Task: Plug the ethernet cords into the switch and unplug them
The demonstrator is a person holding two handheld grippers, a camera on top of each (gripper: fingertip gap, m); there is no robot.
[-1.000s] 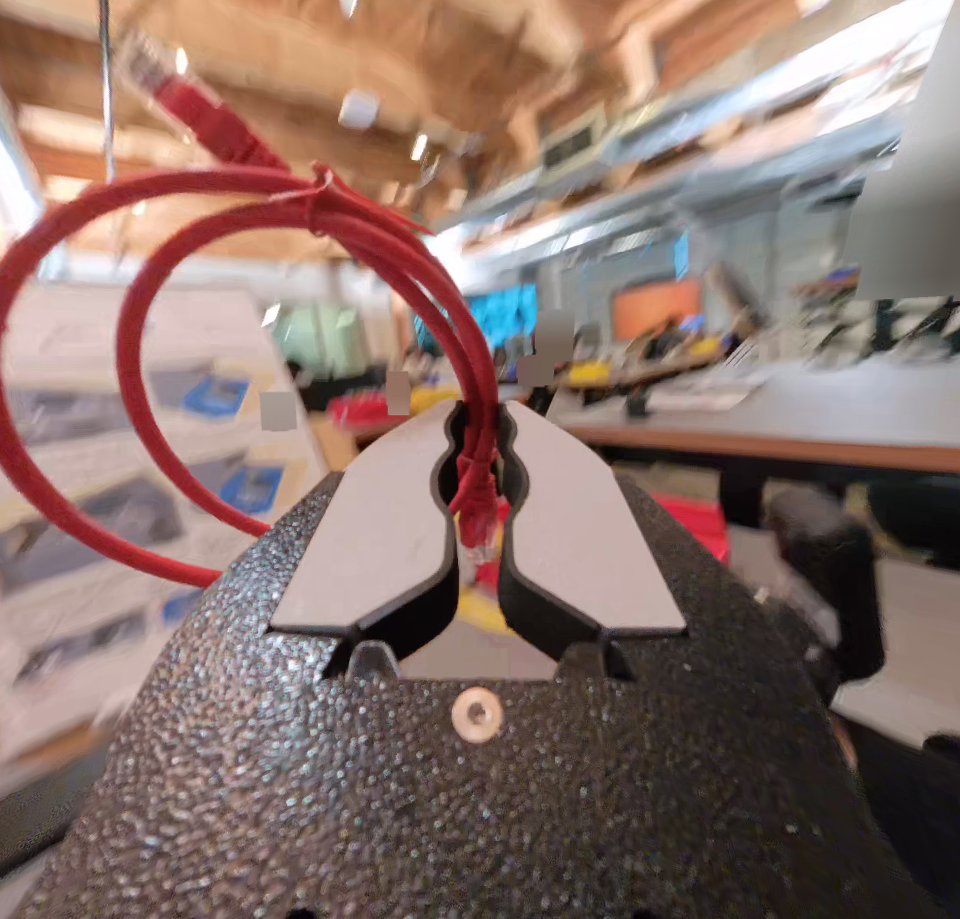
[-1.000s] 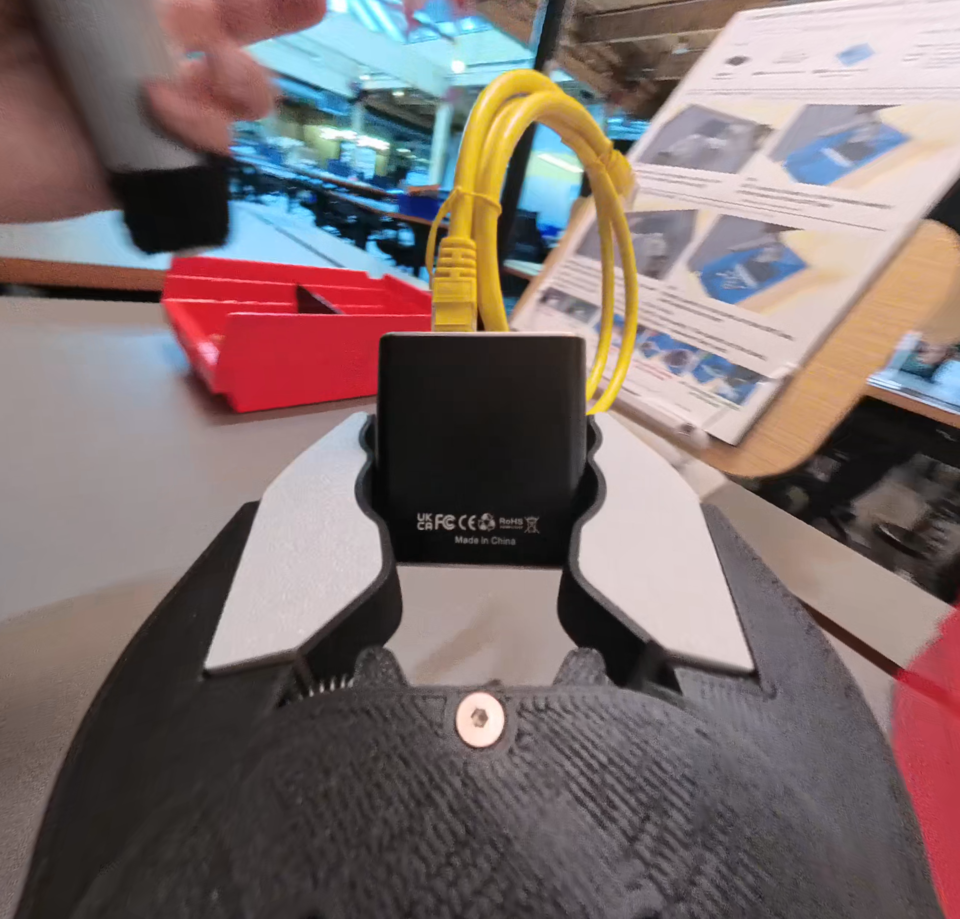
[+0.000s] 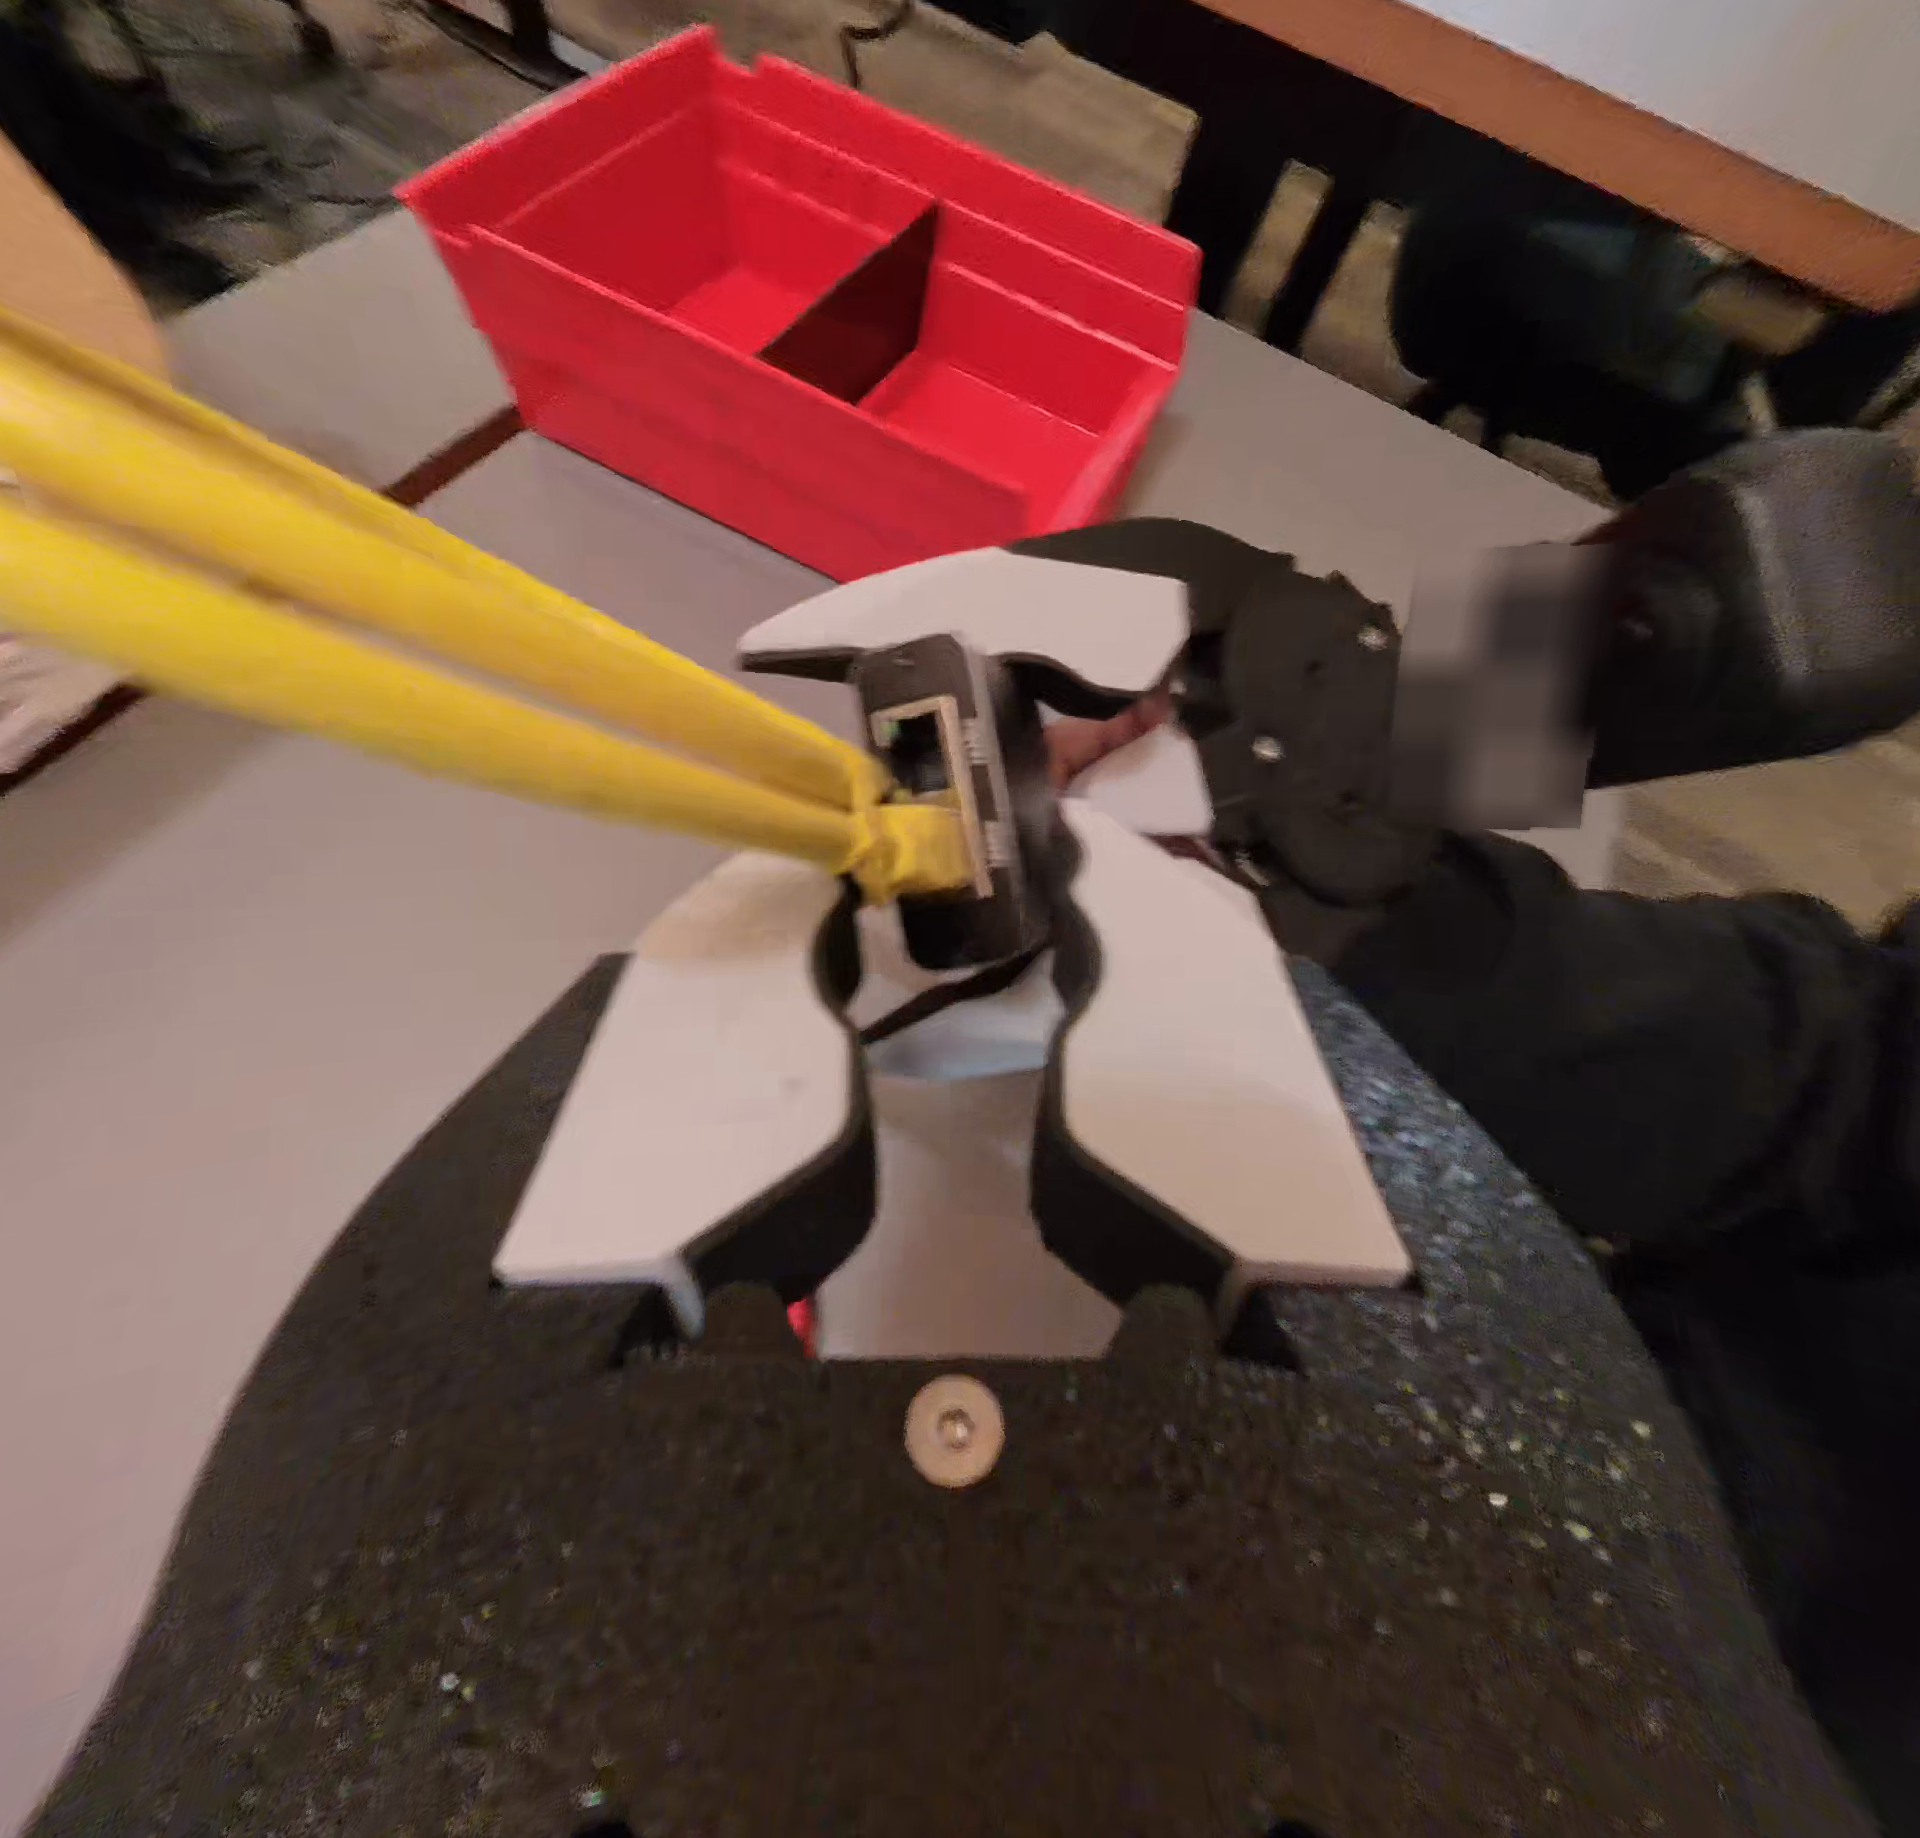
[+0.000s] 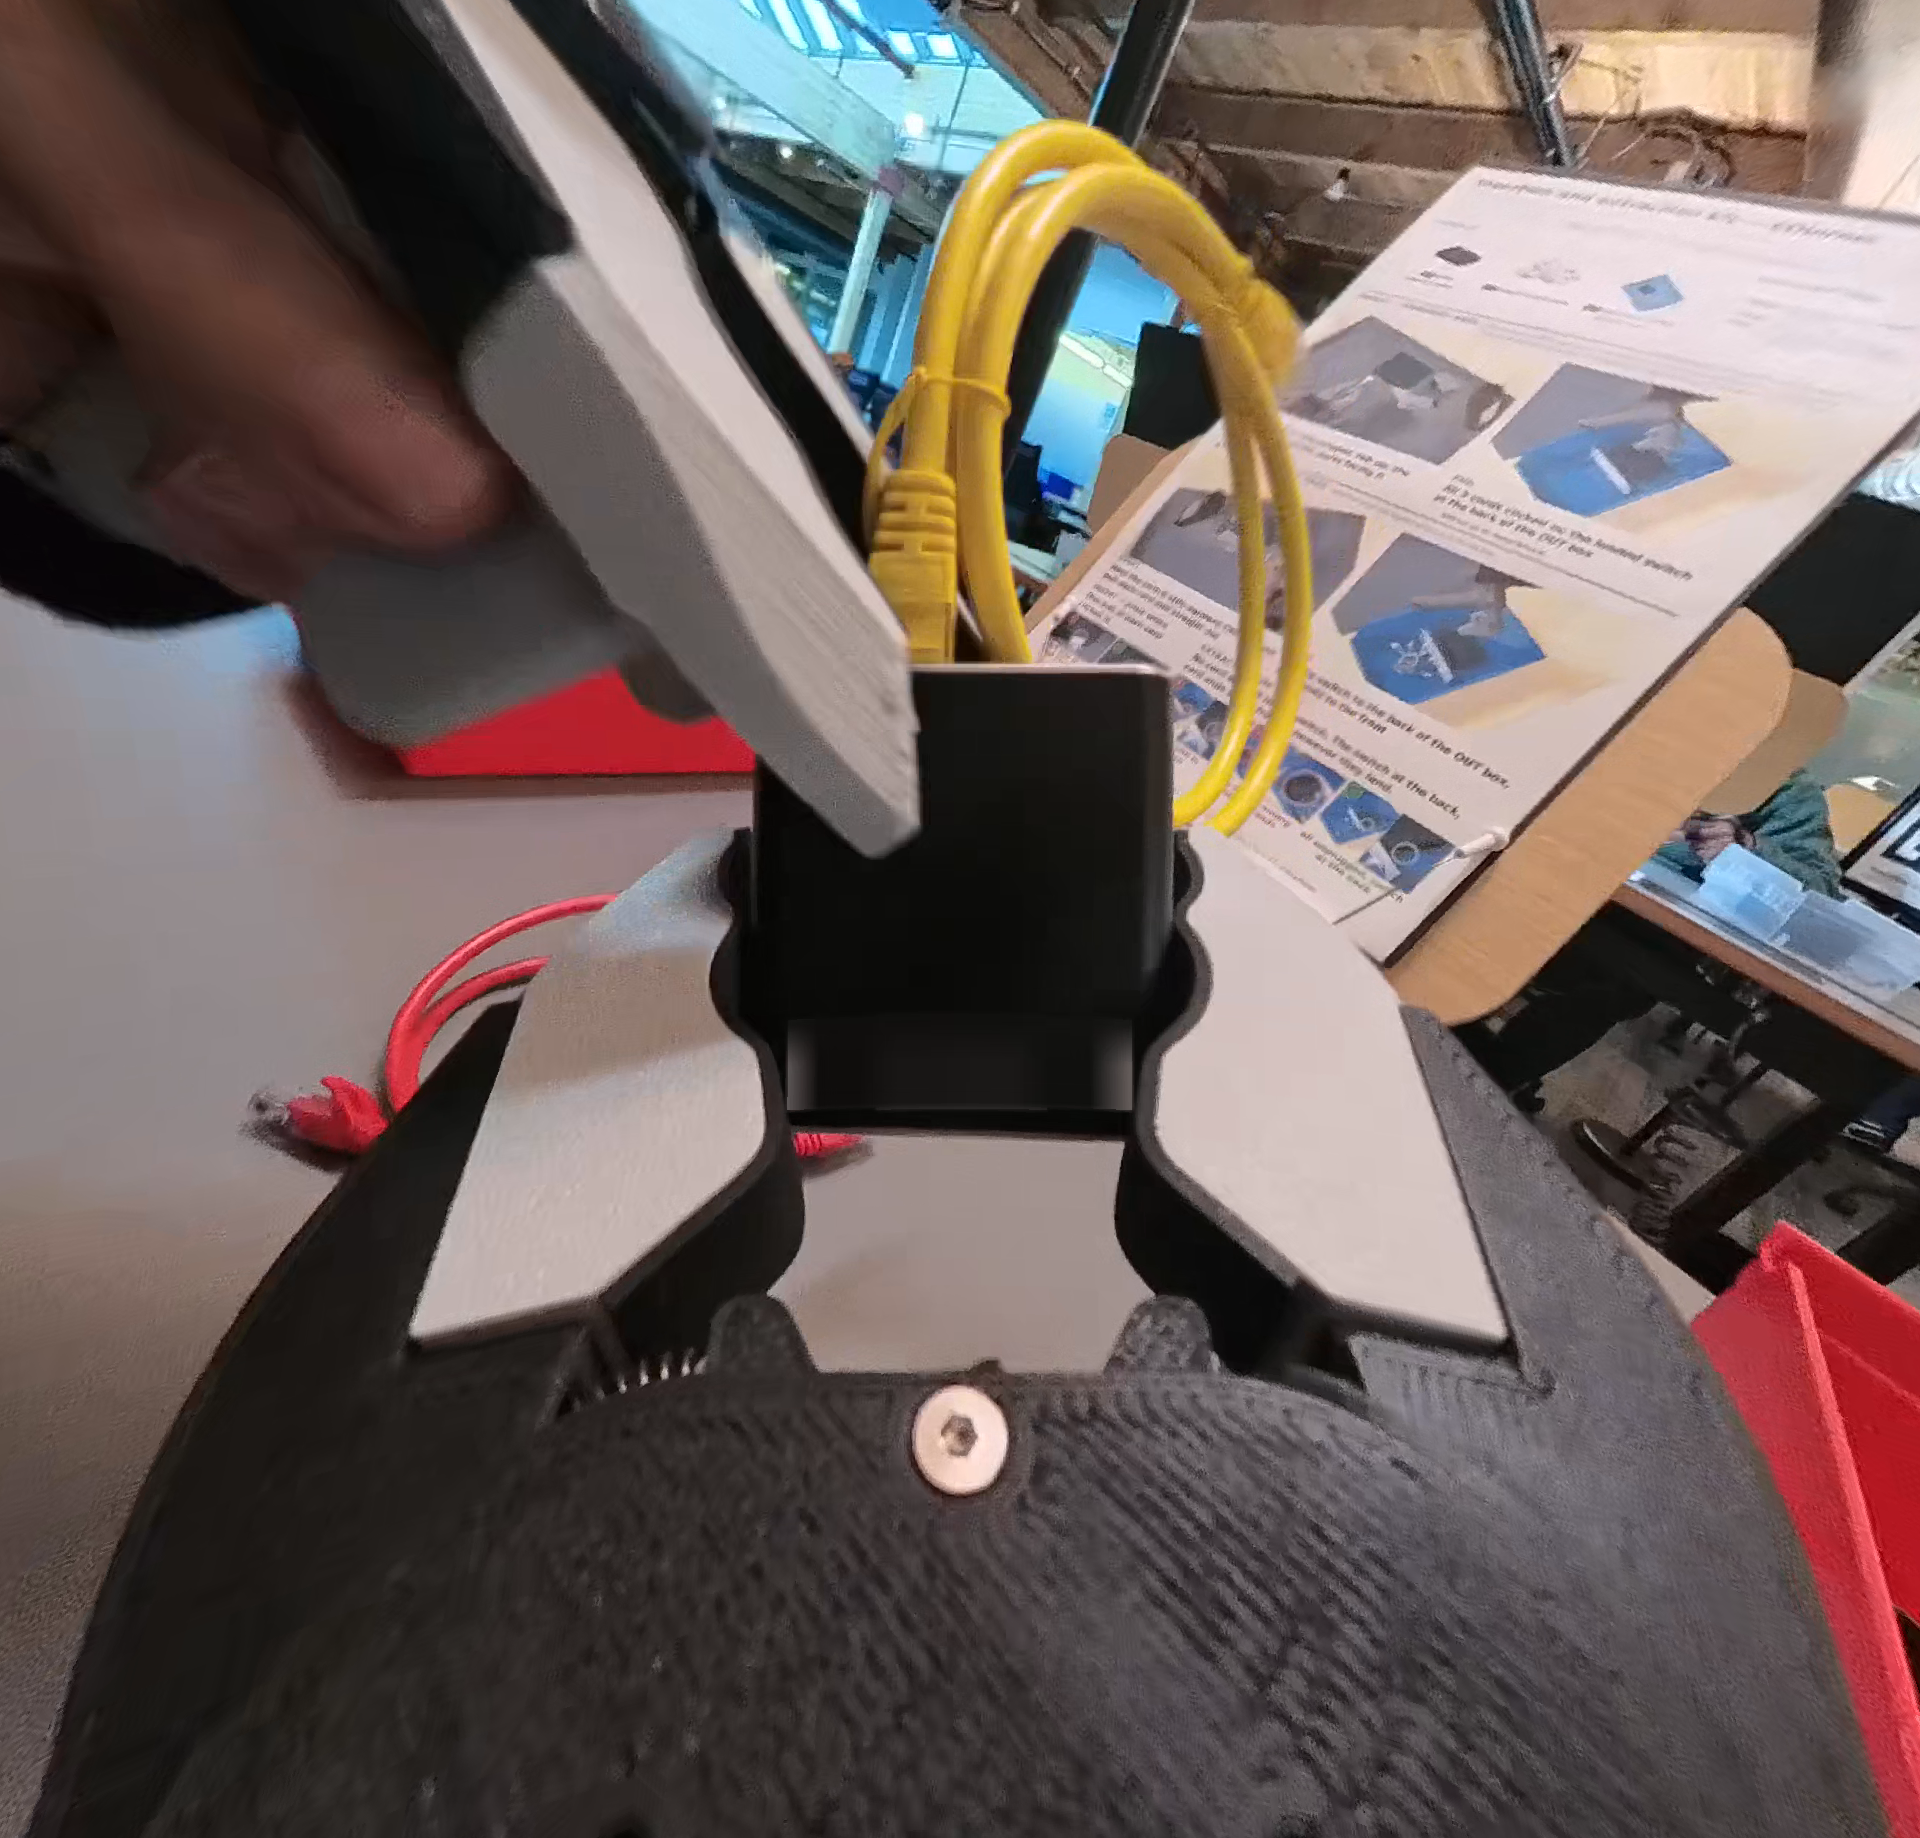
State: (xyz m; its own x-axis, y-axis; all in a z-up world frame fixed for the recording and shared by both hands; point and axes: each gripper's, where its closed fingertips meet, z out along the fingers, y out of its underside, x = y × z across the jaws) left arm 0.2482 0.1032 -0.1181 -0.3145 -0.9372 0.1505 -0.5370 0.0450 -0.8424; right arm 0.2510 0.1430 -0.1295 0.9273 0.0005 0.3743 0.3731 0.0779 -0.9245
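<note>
Dropped red cord (image 4: pixel 416 1050) lies on table; left gripper (image 3: pixel 951 941) empty.

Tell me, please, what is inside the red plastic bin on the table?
The red plastic bin holds only a dark divider; both compartments look empty, though its near wall hides part of the floor.

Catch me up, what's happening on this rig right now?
A person is working two handheld claws. The right claw is clamped on the black switch, held upright off the grey table, with the yellow cord plugged into its top edge. The left claw is open and holds nothing, its fingers closing in around the yellow plug, probably to pull it. The red cord lies loose on the table, unplugged.
</note>
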